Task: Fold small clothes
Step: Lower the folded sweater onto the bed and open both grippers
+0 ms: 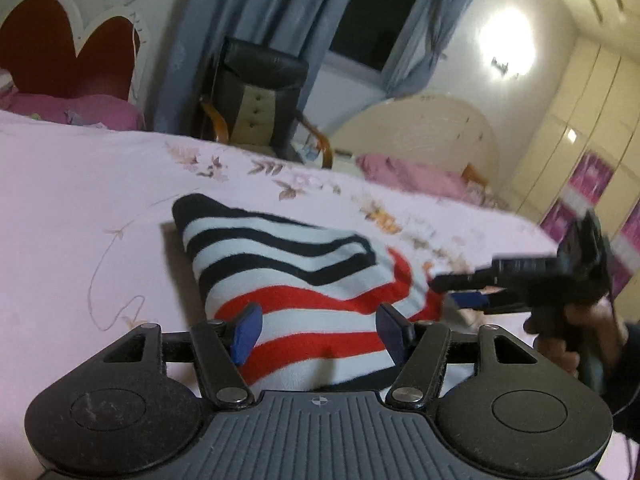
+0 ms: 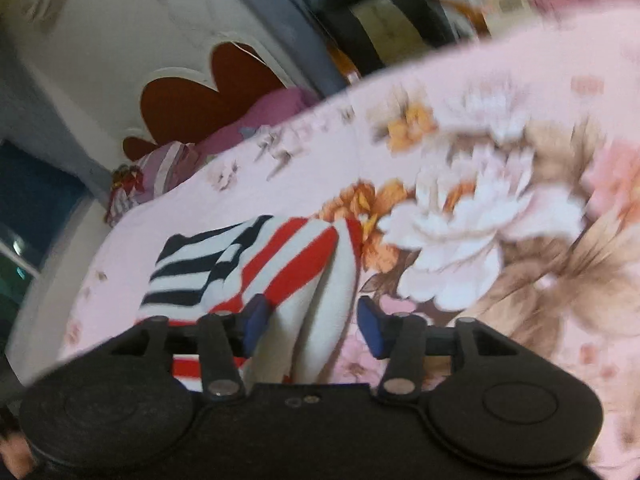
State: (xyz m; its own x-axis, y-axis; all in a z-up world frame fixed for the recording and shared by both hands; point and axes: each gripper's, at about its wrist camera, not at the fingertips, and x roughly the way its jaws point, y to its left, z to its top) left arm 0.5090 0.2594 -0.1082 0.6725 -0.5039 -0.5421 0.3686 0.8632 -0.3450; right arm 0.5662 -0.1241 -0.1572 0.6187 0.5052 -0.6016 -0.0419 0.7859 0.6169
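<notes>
Left claw (image 1: 318,330) jaws wide apart, nothing between them but the near red-striped end of the sweater (image 1: 296,280), which lies just ahead and under the fingertips on the bed (image 1: 80,208); contact not clear. Right claw (image 2: 312,328) also spread wide, low over the same sweater's (image 2: 256,268) white and red fold, left pad (image 2: 256,320) just at the cloth edge, grip not visible. Sweater is folded, lying flat on the pink floral bedspread; in the left view its long axis runs away from the claw, red stripes near, black stripes far, far end tapering up-left. Left view alone shows the right claw (image 1: 460,290) from the side at the sweater's right edge, blurred, with the hand (image 1: 568,340) holding it, plus the black chair (image 1: 256,96), blue curtains (image 1: 256,8) and wardrobe (image 1: 580,128) beyond. Right view alone shows the big white flower print (image 2: 460,224) beside the sweater and the heart-shaped headboard (image 2: 200,100) with pillows farther back.
</notes>
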